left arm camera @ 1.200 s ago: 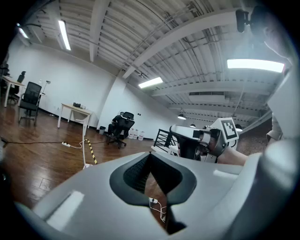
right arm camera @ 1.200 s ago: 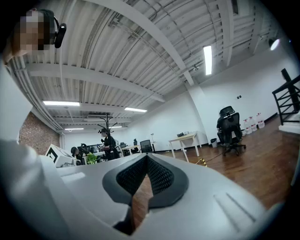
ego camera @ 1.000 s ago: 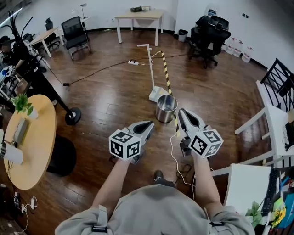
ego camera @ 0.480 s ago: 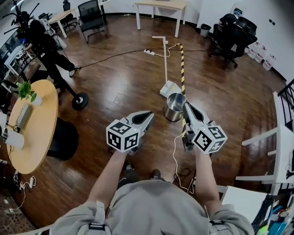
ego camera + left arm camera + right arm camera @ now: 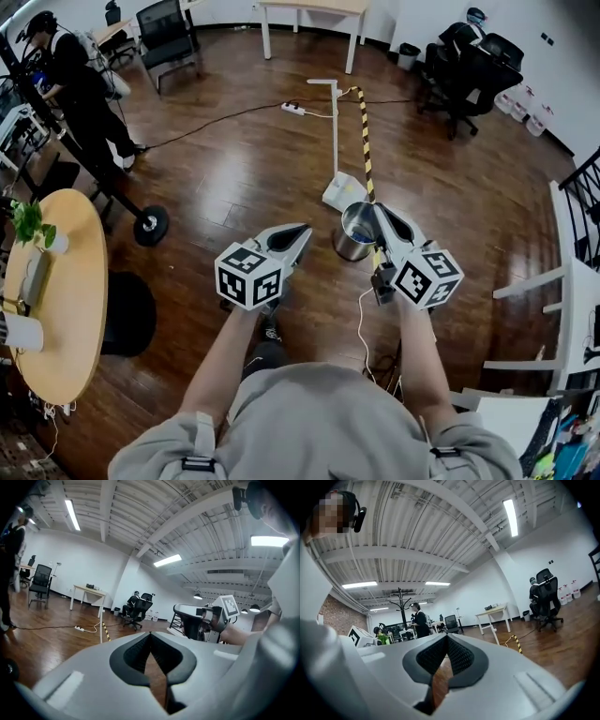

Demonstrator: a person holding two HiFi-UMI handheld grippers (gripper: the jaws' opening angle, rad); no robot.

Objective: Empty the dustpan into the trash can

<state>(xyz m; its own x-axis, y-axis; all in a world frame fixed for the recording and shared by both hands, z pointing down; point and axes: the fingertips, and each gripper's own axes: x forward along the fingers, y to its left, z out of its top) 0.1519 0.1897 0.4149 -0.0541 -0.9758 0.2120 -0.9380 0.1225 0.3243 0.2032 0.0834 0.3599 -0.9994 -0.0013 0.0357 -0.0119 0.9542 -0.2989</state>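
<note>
A white dustpan (image 5: 343, 192) with a tall upright handle (image 5: 335, 122) stands on the wood floor. Just this side of it is a shiny metal trash can (image 5: 354, 230). My left gripper (image 5: 302, 228) is shut and holds nothing, its tips left of the can. My right gripper (image 5: 380, 208) is also shut and bare, its tips over the can's right rim as seen from the head. In the left gripper view the shut tips (image 5: 150, 633) point down the room, with the dustpan handle (image 5: 101, 631) to their left. The right gripper view shows its shut tips (image 5: 446, 636).
A yellow-black striped strip (image 5: 364, 141) runs across the floor behind the can. A power strip and cable (image 5: 292, 109) lie farther off. A round wooden table (image 5: 56, 291) is at left, a standing person (image 5: 70, 75) at far left, office chairs (image 5: 464, 66) at back right, white furniture (image 5: 572, 281) at right.
The view has advanced across the floor, so the trash can and dustpan are nearer to both grippers. Both grippers stay shut and side by side. The standing person has come more into view.
</note>
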